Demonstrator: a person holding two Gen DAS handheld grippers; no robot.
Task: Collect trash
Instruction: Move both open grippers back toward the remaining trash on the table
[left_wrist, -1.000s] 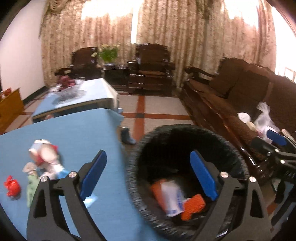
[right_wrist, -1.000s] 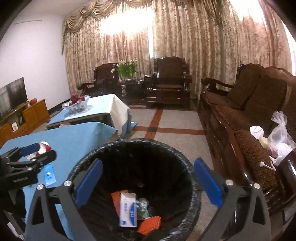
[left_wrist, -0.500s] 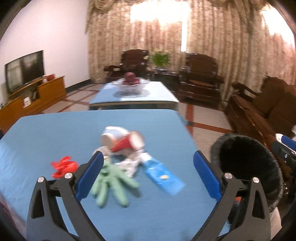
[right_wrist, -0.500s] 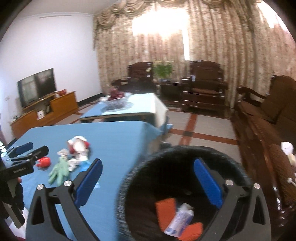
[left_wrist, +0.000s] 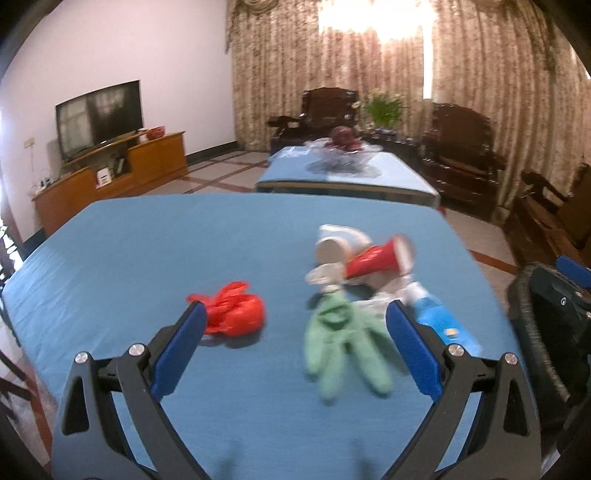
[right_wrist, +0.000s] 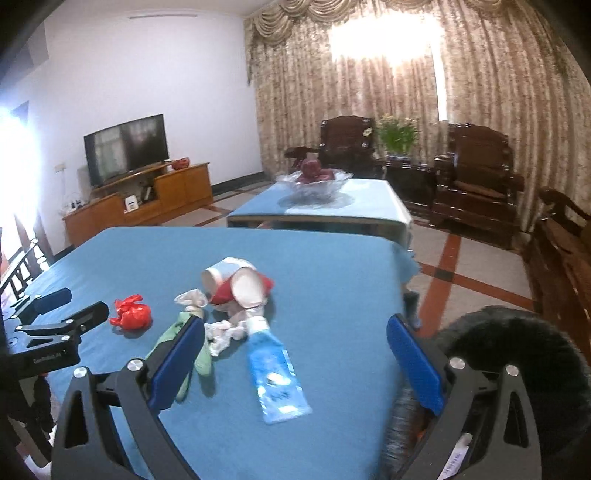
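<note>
Both grippers have swung from the bin (right_wrist: 517, 354) to the table (left_wrist: 184, 240) — jaws spread wide, empty — trash ahead

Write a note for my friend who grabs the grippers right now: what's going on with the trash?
Left gripper: open, empty, over the blue table.
Right gripper: open, empty, near the table's edge by the black bin.
On the table: red bag, green glove, blue tube, crumpled tissue, red paper cup, white cup.
Done: the bin's inside is mostly hidden now, so I can't say.
Left: all six pieces go into the bin.
</note>
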